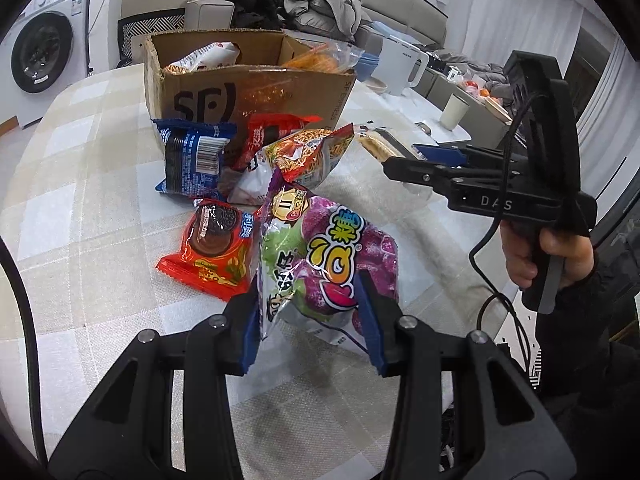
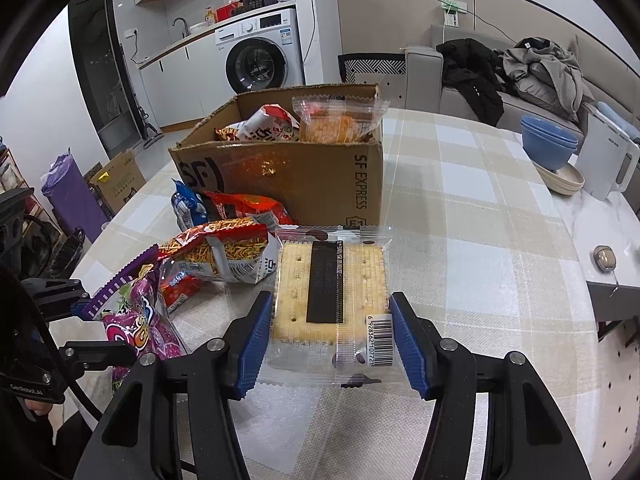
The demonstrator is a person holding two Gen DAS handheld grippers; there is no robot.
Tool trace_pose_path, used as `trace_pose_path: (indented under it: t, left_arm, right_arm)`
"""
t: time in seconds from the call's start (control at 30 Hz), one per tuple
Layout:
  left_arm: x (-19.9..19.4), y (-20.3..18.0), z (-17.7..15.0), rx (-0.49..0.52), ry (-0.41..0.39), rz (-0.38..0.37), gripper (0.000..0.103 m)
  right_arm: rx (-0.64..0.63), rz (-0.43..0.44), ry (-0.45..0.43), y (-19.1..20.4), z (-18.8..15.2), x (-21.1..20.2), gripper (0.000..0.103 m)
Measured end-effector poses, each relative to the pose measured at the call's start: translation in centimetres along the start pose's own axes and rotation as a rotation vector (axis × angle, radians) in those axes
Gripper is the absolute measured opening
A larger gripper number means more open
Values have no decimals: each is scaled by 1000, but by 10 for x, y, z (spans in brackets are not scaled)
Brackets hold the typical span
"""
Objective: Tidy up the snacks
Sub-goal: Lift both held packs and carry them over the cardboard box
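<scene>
We hold 2 snacks at once. Our left hand-held gripper [image 1: 310, 320] is pinching the purple gummy bag [image 1: 320, 256], a glossy, crinkly pouch that puffs out between the blue ribbed pads and stands clear of the checked cloth on the bench [image 1: 80, 152]. Our right hand-held gripper [image 2: 328, 344] is clamped on the cracker pack [image 2: 332, 292], a flat square of pale, dimpled biscuits in clear film with a black label strip and a barcode; we cannot tell whether it rests on the cloth or is lifted.

The cardboard box [image 2: 304, 184] stands open behind the pile, just beyond the cracker pack, and already holds at least 3 packets: 2 in red and white print and a clear bag of orange crisps. We judge the sorting partly done.

Loose on the bench near the box are a blue cookie pack [image 1: 194, 156], an orange cookie pack [image 1: 212, 252], a red and white packet [image 1: 264, 140] and a noodle snack bag [image 1: 308, 152], all soft foil or film with serrated ends. These 4, plus the 2 we grip, look like what is left to put away.
</scene>
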State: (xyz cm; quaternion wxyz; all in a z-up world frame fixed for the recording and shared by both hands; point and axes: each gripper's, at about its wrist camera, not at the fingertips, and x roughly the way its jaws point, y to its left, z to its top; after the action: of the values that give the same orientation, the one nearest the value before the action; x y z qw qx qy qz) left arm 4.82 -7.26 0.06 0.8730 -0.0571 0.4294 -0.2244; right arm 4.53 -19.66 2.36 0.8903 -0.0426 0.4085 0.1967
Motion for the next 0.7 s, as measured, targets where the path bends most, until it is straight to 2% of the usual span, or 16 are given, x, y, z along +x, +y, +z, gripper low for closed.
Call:
trace_pose_path:
  t: [0.23,0.7]
  left_arm:
    - [-6,-3,5,-8,-25,-7,39]
    - [-5,-17,4,39,-2,-39,39]
  right_arm:
    - [-7,3,-25,4,2,-12,59]
    - [-16,4,-52,6,6,-24,59]
